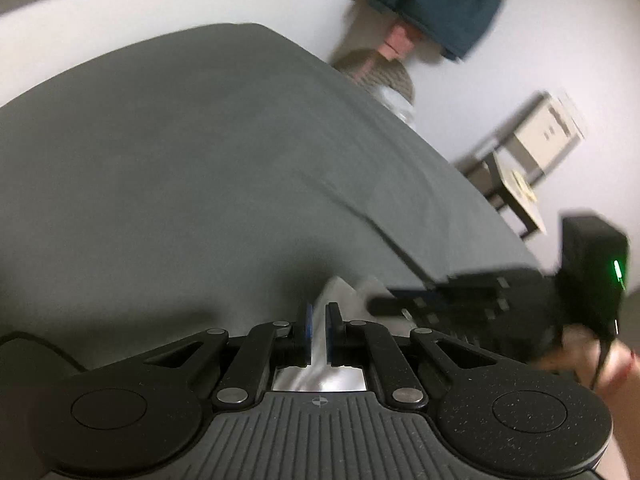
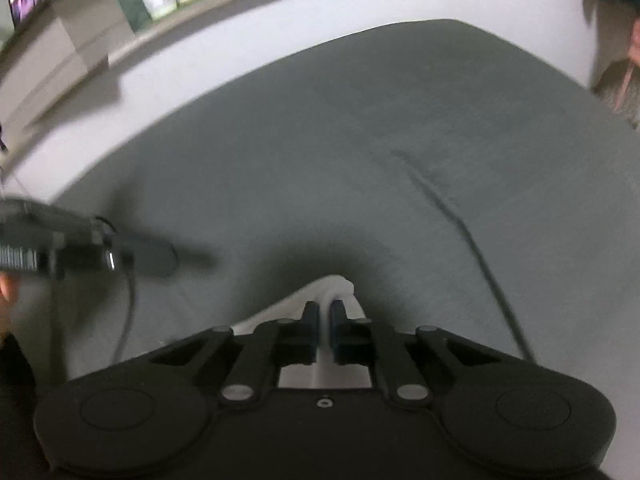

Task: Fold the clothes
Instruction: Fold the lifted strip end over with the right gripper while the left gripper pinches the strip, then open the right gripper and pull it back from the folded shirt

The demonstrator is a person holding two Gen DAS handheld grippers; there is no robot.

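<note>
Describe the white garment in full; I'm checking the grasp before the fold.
The white garment looks like thin, soft cloth, its type unreadable. Only small bunched folds show, one pinched in the closed left gripper, another in the closed right gripper. In the right wrist view an edge trails off to the left. It sits over the dark grey sheet; whether it rests on it or is lifted cannot be told.

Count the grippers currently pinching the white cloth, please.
2. The left gripper is shut on the white cloth, and the right gripper pinches another fold of it, above the grey sheet.
</note>
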